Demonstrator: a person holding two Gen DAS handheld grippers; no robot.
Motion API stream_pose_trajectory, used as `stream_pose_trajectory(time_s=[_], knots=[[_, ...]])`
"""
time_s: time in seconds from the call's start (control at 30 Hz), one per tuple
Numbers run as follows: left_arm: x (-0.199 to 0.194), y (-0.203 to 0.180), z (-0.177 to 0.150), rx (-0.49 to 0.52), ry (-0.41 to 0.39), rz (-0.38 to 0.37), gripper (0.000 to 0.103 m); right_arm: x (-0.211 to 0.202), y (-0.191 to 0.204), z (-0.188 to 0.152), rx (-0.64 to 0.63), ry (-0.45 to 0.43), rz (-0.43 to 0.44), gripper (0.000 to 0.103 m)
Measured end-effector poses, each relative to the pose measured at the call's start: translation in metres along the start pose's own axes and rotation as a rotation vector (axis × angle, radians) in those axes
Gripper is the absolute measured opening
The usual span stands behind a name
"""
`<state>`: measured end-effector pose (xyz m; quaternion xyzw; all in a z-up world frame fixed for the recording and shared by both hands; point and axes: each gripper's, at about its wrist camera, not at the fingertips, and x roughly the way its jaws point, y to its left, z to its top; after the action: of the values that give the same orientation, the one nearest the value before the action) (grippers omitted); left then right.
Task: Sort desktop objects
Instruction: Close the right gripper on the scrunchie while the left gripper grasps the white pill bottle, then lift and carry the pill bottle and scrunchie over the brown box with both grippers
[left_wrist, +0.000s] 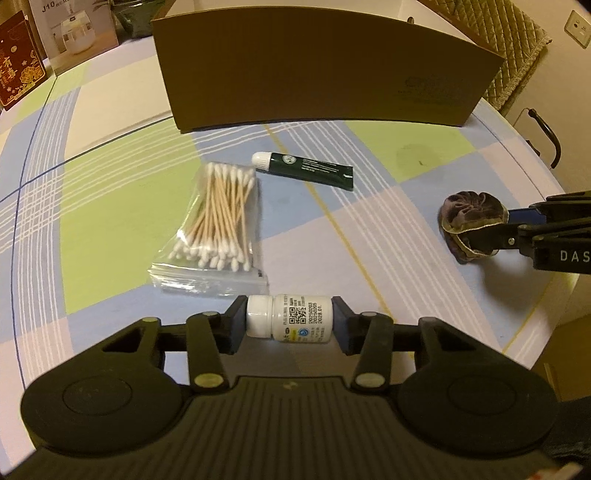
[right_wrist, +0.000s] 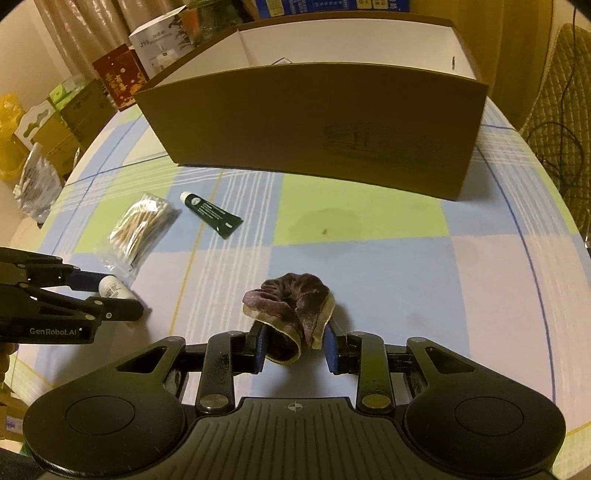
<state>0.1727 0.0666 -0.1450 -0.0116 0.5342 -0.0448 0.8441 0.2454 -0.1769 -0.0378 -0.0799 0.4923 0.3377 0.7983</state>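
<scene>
My left gripper (left_wrist: 290, 320) is shut on a small white bottle (left_wrist: 291, 319), held sideways by its cap and base just above the tablecloth; it also shows in the right wrist view (right_wrist: 115, 287). My right gripper (right_wrist: 295, 345) is shut on a dark purple velvet scrunchie (right_wrist: 291, 304), which also shows in the left wrist view (left_wrist: 469, 218). A bag of cotton swabs (left_wrist: 218, 225) and a dark green tube (left_wrist: 306, 170) lie on the table ahead. A brown cardboard box (left_wrist: 325, 70) stands behind them, open at the top.
The round table carries a checked cloth (right_wrist: 369, 258) in green, blue and lilac. Gift boxes (left_wrist: 20, 55) stand at the far left. A quilted chair back (left_wrist: 517, 48) and a cabinet handle (left_wrist: 546, 133) are at the right, past the table edge.
</scene>
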Motion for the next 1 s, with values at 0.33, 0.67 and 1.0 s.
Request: stream_pose_trajectory(time_s=[0.33,0.67,1.0], knots=[[-0.005,-0.01,-0.003,-0.007,-0.015,-0.003,0.043,-0.009,-0.006,-0.004,-0.007,-0.015,0.0,0.028],[-0.013,-0.018,-0.004,-0.015,-0.039,0.013,0.042,-0.015,-0.01,-0.007,-0.022,-0.027,0.016,0.019],[-0.02,-0.023,-0.002,-0.019,-0.065,0.021,0.042,-0.023,-0.01,-0.005,-0.044,-0.051,0.029,0.01]])
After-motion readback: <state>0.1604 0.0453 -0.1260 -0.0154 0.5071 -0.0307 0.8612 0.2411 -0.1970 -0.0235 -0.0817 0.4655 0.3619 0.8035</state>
